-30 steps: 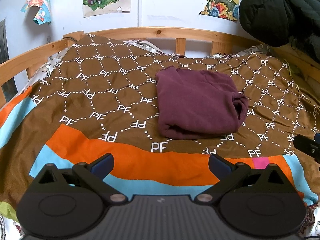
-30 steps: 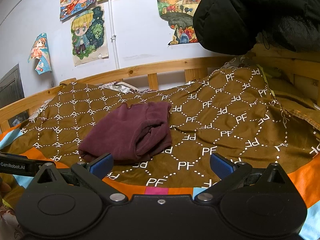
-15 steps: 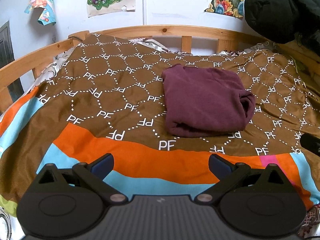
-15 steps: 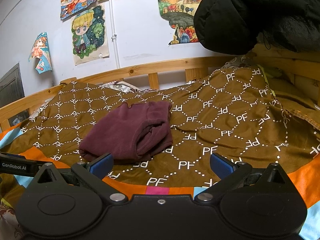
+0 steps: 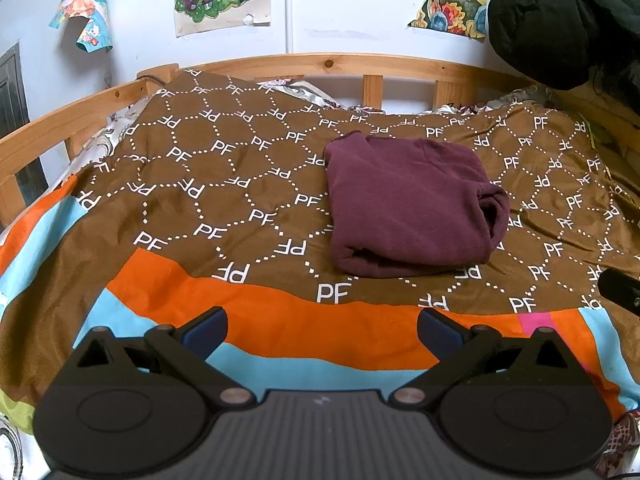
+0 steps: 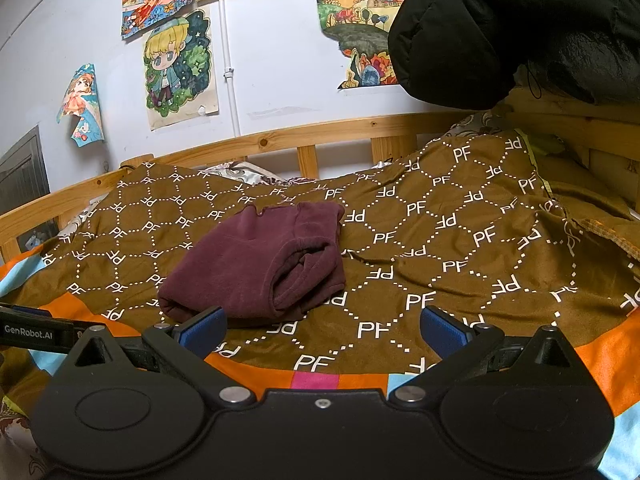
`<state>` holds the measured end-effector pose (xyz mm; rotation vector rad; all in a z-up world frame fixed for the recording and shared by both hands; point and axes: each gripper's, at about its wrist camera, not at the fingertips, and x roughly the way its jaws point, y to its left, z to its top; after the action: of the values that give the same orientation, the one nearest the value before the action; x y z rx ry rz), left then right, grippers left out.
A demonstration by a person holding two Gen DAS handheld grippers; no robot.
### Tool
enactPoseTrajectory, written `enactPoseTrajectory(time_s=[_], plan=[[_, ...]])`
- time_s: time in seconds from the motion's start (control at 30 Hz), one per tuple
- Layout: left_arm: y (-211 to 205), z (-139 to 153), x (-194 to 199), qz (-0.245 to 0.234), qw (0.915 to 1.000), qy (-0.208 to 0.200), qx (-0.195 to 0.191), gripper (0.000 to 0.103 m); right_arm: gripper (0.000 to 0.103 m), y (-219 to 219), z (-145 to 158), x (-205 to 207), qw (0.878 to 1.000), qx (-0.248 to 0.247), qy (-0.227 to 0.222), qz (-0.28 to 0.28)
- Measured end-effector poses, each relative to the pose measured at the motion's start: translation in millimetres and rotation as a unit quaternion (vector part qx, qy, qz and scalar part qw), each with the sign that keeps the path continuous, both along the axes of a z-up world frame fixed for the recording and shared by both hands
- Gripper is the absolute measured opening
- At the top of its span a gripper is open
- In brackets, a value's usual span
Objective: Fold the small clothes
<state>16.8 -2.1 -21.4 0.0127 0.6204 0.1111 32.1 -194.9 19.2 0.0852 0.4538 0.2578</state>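
A maroon garment (image 5: 408, 204) lies folded into a compact bundle on the brown "PF"-patterned bedspread (image 5: 224, 184), toward the middle of the bed and well short of the wooden bed rail (image 5: 332, 65) behind it. The left claw (image 5: 322, 330) hangs over the orange and blue border near the bed's front edge, its blue-padded fingers (image 5: 206, 330) spread wide and holding nothing. The right claw (image 6: 324, 328) is likewise wide open and empty, with its left pad just in front of the bundle's near corner. A black puffy jacket (image 6: 500, 28) hangs at the upper right beside drawings (image 6: 180, 68) taped to the wall.
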Motion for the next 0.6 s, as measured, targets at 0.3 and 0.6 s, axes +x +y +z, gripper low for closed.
enactPoseTrajectory(time_s=[0.3, 0.6], plan=[[0.1, 0.0, 0.3, -0.001, 1.0, -0.001, -0.001, 0.103, 0.102, 0.3, -0.7, -0.5, 1.0, -0.001, 0.002, 0.001], [0.1, -0.2, -0.5, -0.005, 1.0, -0.003, -0.003, 0.103, 0.102, 0.9, -1.9, -0.5, 1.0, -0.001, 0.003, 0.002]])
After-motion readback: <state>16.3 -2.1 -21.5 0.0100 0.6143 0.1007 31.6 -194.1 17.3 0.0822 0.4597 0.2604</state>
